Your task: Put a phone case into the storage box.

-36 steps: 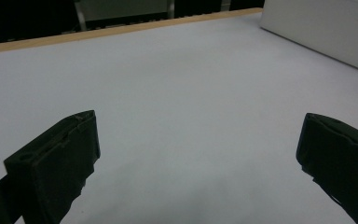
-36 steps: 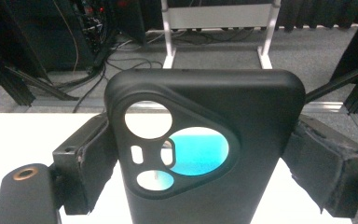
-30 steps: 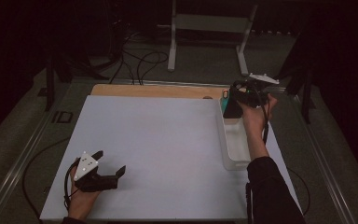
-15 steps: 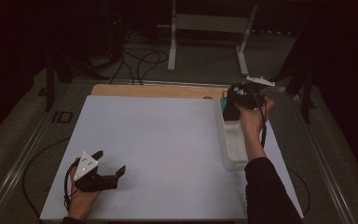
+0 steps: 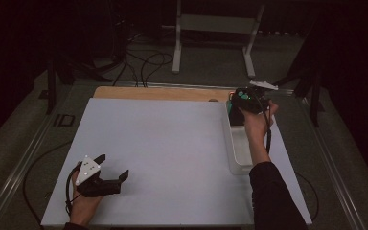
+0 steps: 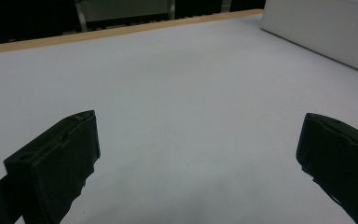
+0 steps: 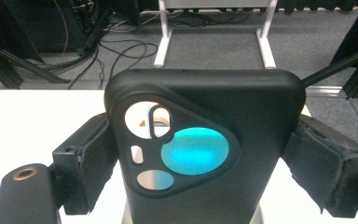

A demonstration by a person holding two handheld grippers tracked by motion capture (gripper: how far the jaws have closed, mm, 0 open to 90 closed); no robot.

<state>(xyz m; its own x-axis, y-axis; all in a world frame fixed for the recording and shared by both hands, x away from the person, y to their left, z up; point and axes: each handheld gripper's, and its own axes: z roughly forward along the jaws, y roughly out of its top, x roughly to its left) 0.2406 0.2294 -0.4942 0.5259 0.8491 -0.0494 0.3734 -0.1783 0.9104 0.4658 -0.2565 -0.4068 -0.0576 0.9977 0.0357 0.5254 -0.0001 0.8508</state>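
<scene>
My right gripper (image 7: 205, 161) is shut on a black phone case (image 7: 205, 140), one jaw pressing each long side. The case stands upright, and its triangular camera cutout shows a teal disc. In the high view the right gripper (image 5: 243, 103) holds the case (image 5: 237, 116) over the far end of a white bin (image 5: 239, 160) at the table's right side. My left gripper (image 5: 112, 165) rests near the front left of the white table (image 5: 172, 143). It is open, and in the left gripper view the left gripper (image 6: 193, 154) has only bare table between its jaws.
A wooden strip (image 5: 158, 93) runs along the table's far edge. Beyond it are a white metal stand (image 5: 215, 28) and floor cables (image 5: 143, 62). Dark frame legs (image 5: 316, 91) stand right of the table. The bin's white wall (image 6: 321, 32) shows at the left gripper view's upper right.
My right hand has shifted slightly left with the phone case still gripped. The left gripper has stayed where it was, open.
</scene>
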